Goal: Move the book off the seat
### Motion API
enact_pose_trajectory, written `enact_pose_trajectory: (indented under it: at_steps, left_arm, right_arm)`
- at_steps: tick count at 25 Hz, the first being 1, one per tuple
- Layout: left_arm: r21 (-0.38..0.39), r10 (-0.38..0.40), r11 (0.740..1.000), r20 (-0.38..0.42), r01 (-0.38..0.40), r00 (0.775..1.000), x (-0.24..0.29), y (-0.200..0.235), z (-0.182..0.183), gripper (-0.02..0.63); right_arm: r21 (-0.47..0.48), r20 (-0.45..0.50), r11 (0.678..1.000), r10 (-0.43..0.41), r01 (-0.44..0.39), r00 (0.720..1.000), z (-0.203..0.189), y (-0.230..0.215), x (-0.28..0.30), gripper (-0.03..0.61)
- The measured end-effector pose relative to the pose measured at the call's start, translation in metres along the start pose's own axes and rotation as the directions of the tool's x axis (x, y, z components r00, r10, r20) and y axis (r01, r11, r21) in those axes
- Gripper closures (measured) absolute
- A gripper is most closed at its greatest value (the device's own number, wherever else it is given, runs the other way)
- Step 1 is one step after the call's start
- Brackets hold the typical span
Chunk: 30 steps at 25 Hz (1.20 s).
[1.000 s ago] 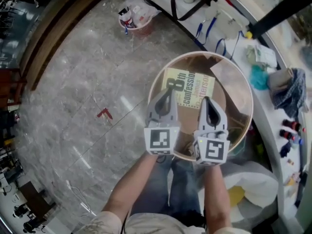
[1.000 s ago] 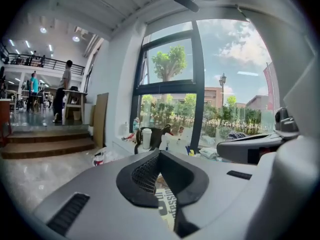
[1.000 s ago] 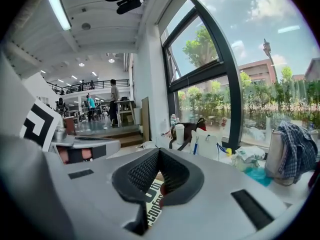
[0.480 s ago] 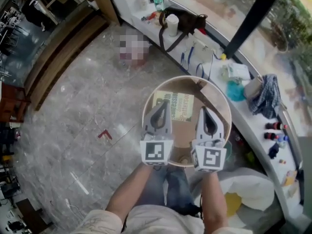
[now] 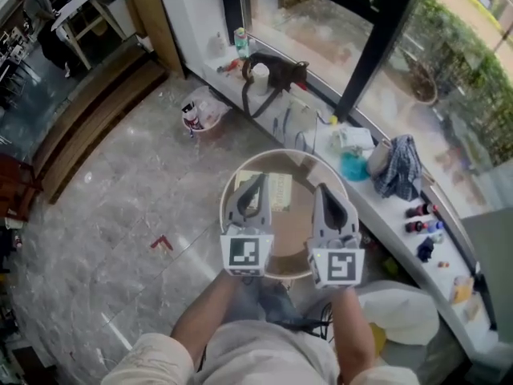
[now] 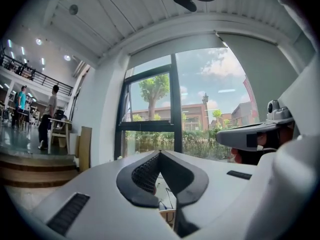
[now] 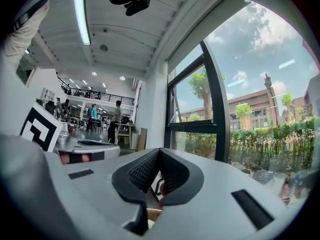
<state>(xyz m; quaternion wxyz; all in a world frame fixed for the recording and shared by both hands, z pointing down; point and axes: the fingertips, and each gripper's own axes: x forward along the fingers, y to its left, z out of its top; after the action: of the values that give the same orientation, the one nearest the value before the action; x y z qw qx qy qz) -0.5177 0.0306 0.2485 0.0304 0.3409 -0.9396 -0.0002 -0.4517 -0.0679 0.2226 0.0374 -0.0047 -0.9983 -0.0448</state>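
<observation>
Head view: the book (image 5: 279, 191) lies flat on the seat (image 5: 309, 157), near its far rim. The left gripper (image 5: 255, 181) and right gripper (image 5: 322, 191) are pressed together, empty. The book looks light and bendy; pinch one edge.

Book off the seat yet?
No, the book lies on the round seat, beneath the left tongs and right tongs, both shut and empty.

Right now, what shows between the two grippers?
In the head view, the gap between the left gripper and the right gripper shows the book's right edge and the bare brown seat under it.
</observation>
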Motion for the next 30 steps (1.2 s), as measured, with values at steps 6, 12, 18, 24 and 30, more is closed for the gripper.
enact_pose_trajectory:
  at_steps: [6, 12, 18, 24, 30]
  left_arm:
    - [0.069, -0.044, 0.997, 0.022, 0.042, 0.999, -0.018, -0.009, 0.030, 0.612]
    - [0.057, -0.091, 0.994, 0.041, 0.088, 0.995, -0.031, -0.026, 0.050, 0.612]
    - [0.072, -0.106, 0.992, 0.040, 0.103, 0.994, -0.030, -0.035, 0.053, 0.612]
    - [0.079, -0.121, 0.990, 0.036, 0.118, 0.992, -0.027, -0.037, 0.047, 0.612]
    - [0.055, -0.094, 0.994, 0.045, 0.091, 0.995, -0.024, -0.029, 0.047, 0.612]
  right_arm:
    - [-0.013, 0.055, 1.000, -0.014, 0.014, 0.998, 0.034, 0.002, -0.025, 0.580]
    - [-0.057, 0.073, 0.998, -0.027, 0.032, 0.997, 0.054, 0.001, -0.042, 0.581]
    - [-0.071, 0.087, 0.997, -0.019, 0.025, 0.996, 0.057, 0.000, -0.039, 0.581]
    - [-0.060, 0.085, 0.998, -0.014, 0.019, 0.996, 0.056, 0.003, -0.034, 0.581]
    - [-0.069, 0.070, 0.997, -0.013, 0.018, 0.997, 0.052, -0.004, -0.031, 0.581]
